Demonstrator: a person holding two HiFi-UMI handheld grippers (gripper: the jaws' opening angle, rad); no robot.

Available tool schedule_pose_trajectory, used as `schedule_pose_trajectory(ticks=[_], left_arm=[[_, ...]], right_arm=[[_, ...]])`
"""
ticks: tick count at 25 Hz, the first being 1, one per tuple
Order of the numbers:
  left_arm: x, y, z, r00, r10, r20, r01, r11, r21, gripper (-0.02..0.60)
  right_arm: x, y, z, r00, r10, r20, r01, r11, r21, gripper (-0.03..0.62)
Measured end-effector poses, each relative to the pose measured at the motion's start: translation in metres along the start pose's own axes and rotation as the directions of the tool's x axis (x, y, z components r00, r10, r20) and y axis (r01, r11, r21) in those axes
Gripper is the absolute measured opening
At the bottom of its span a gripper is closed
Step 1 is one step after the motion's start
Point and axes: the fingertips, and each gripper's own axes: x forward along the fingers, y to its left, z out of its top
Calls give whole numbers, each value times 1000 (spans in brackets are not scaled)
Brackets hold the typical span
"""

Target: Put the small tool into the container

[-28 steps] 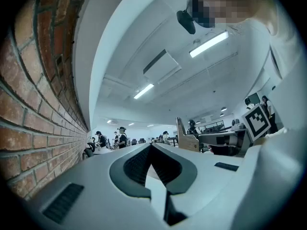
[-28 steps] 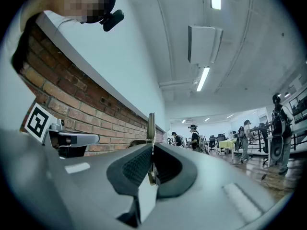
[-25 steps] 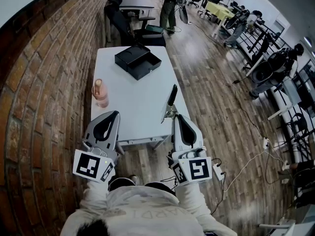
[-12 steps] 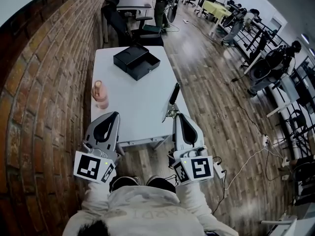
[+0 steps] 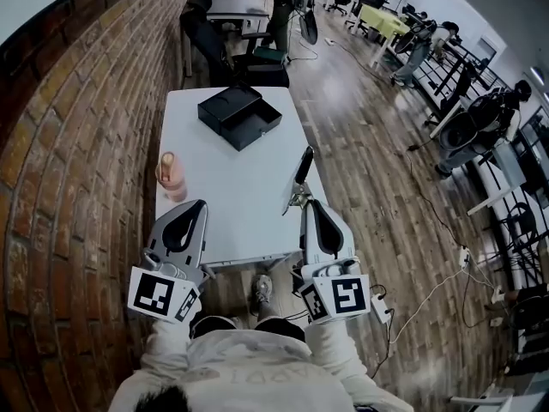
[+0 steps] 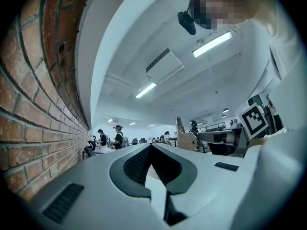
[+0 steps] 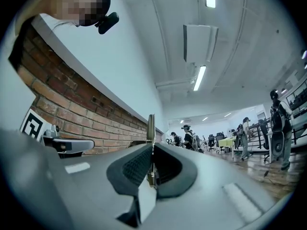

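We hold the slim small tool (image 5: 299, 172) up at the near edge of the white rectangular table (image 5: 240, 209), well apart from the open black box container (image 5: 240, 110).

Our right gripper (image 5: 306, 206) has its jaws closed tight on the small tool, which is dark above and pale metal below. It stands up out of the jaws, over the table's near right edge. Our left gripper (image 5: 196, 206) has its jaws pressed together with nothing between them, at the near left edge. The container sits at the table's far end. A pinkish bottle (image 5: 170, 177) stands upright by the left edge.
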Motion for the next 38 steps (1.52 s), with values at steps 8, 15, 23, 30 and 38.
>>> schedule_pose_trajectory(ticks=[8, 15, 23, 30, 38], left_arm=[[78, 20, -1, 999, 32, 22, -32, 999, 10, 5], [149, 32, -14, 999, 46, 23, -46, 999, 15, 5], [206, 40, -22, 996, 86, 22, -86, 996, 26, 5], [241, 42, -29, 991, 132, 25, -133, 991, 32, 5], [254, 47, -43, 983, 181, -13, -181, 983, 35, 5]], right_arm=[[64, -52, -6, 999, 33, 2, -33, 999, -9, 21], [123, -103, -15, 998, 55, 14, -55, 998, -14, 21], [172, -147, -22, 995, 100, 18, -100, 995, -7, 21], [203, -177, -33, 988, 152, 11, -152, 988, -1, 21], [237, -185, -46, 971, 238, -25, -239, 970, -52, 21]])
